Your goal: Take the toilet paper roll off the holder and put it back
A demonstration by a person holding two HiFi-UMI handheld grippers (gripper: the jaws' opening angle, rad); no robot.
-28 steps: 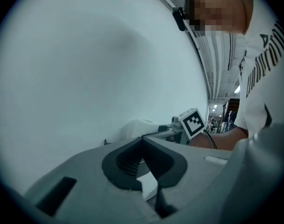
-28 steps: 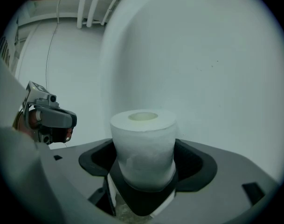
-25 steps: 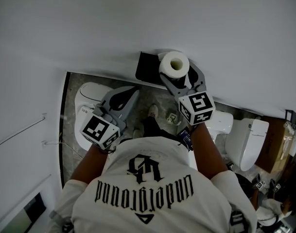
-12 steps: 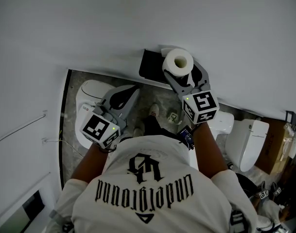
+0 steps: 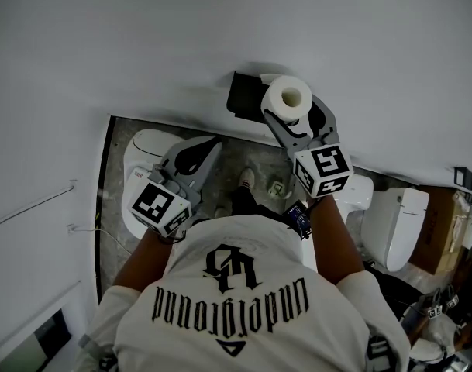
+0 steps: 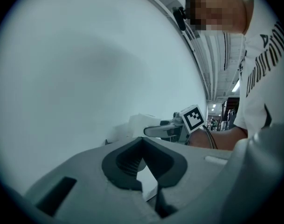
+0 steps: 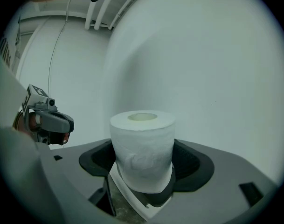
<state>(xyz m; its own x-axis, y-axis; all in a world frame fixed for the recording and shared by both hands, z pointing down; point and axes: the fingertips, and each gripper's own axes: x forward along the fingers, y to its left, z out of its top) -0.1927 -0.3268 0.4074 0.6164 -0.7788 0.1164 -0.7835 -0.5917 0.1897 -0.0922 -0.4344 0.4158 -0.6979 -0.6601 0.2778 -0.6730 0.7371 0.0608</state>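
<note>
In the head view, upper middle of the frame, my right gripper (image 5: 294, 111) is clamped on the toilet paper roll (image 5: 287, 97). The roll's open core faces the camera, and it sits just right of the black holder (image 5: 245, 95) on the white wall (image 5: 220, 29), not on it. I judge I am putting it back. To do that well I should line the core up with the holder's arm, which I cannot make out from here. Then I slide the roll on squarely with a light squeeze so the tube is not crushed, and let go only once it is seated. My left gripper (image 5: 212, 144) hangs lower left, well apart from the roll. I count one roll, one holder and two grippers, plus at least two toilet bowls (image 5: 139, 161) at the lower left and lower right. In the left gripper view, my jaws are drawn together at the bottom centre with nothing between them. One marker cube (image 6: 194, 117) of the other gripper shows at centre right. In the right gripper view, the single roll stands upright at centre between my two pads (image 7: 194, 164), gripped on both sides, with bare wall behind.
</note>
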